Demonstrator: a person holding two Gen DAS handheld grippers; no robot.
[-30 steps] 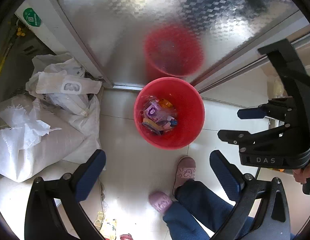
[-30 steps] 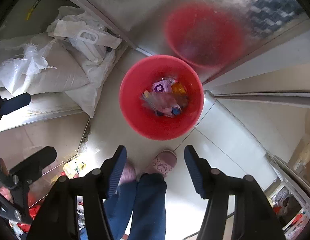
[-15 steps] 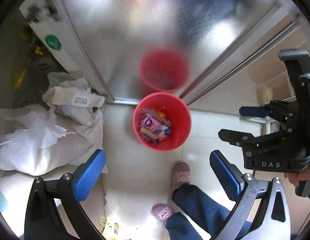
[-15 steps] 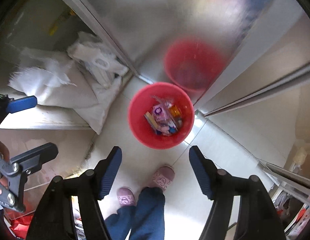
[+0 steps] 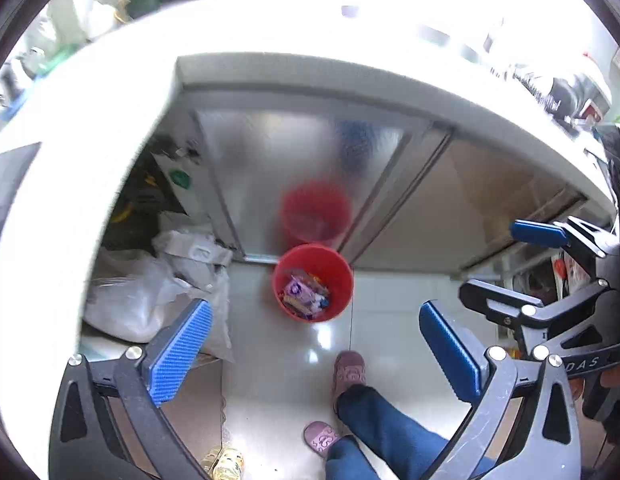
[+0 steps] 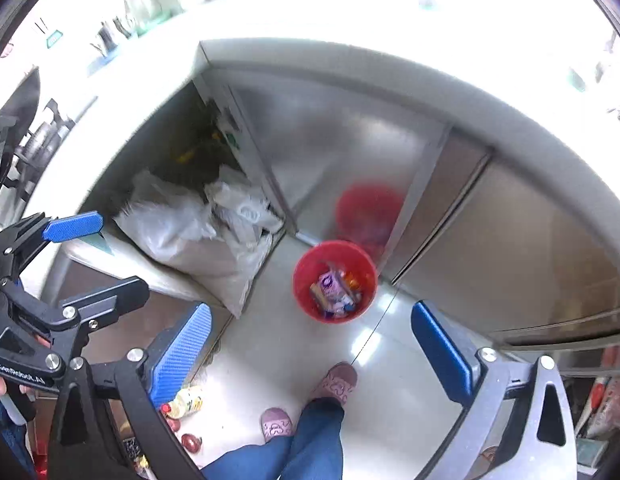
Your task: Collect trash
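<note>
Down on the pale tiled floor point(image 5: 281, 360) stands the red bucket point(image 5: 313, 282), close against the foot of the steel cabinet door point(image 5: 293, 168), which throws back a blurred red reflection. Wrappers point(image 6: 334, 290) fill its bottom, a purple packet on top. White sacks point(image 5: 149, 300) are heaped at the cabinet's open left end. High above, the left gripper point(image 5: 316, 354) has its blue-padded fingers spread wide with nothing between them; the right gripper point(image 6: 310, 354) is likewise wide apart and holding nothing. The person's pink slippers point(image 6: 336, 384) stand near the bucket on the floor.
</note>
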